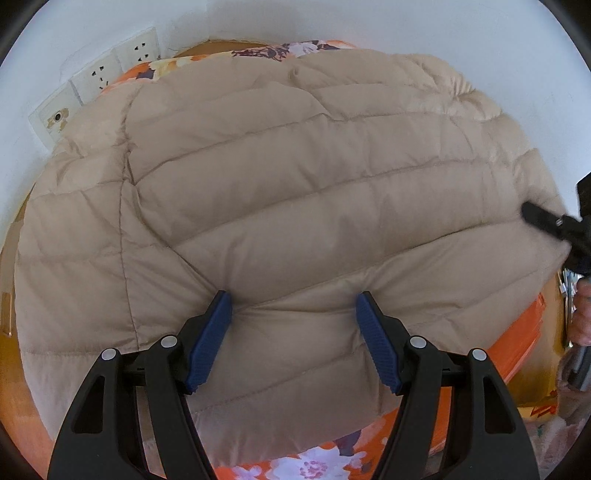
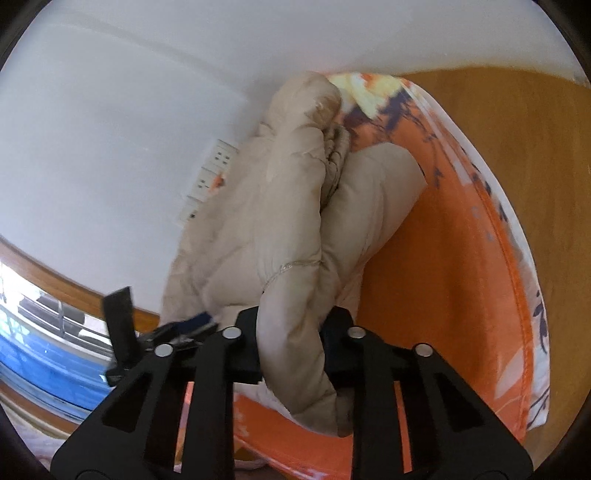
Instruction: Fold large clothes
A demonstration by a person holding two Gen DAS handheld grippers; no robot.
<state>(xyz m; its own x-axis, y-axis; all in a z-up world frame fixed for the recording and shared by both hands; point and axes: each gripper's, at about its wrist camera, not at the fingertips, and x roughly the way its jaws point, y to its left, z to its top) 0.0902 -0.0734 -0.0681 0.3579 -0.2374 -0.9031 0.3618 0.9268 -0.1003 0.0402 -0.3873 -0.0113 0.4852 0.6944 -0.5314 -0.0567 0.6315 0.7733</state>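
The step in hand looks like getting hold of the big puffy coat (image 1: 280,192) so one side can be folded over. It lies spread flat on an orange flowered sheet (image 1: 317,467), which covers a brown wooden top.

Start with the left gripper (image 1: 293,306). It points down at the near edge of the coat. Its two blue pads (image 1: 208,343) stand wide apart, one on each side of a soft bump of cloth. The tips press into the coat, but they are not pinching it. To grab here, the pads would need to close on that bump.

The right gripper (image 2: 291,325) is at the coat's right side edge. Its jaws are nearly shut, and a fat roll of coat is squeezed between them. So it holds the coat. Some of that roll hangs down in front of the tool. In the left camera's view this gripper shows only as a black shape at the far right edge of the coat.

The next move, I think, is for the left one to pinch too. Then both can lift and carry the edge across. The coat is thick and springy, so it may slip or puff back open.

Farther from the tools, the coat is tan, with long stitched rows like fat pillows. Beyond it is a white wall (image 1: 406,26) with wall plugs (image 1: 99,75) on the left.
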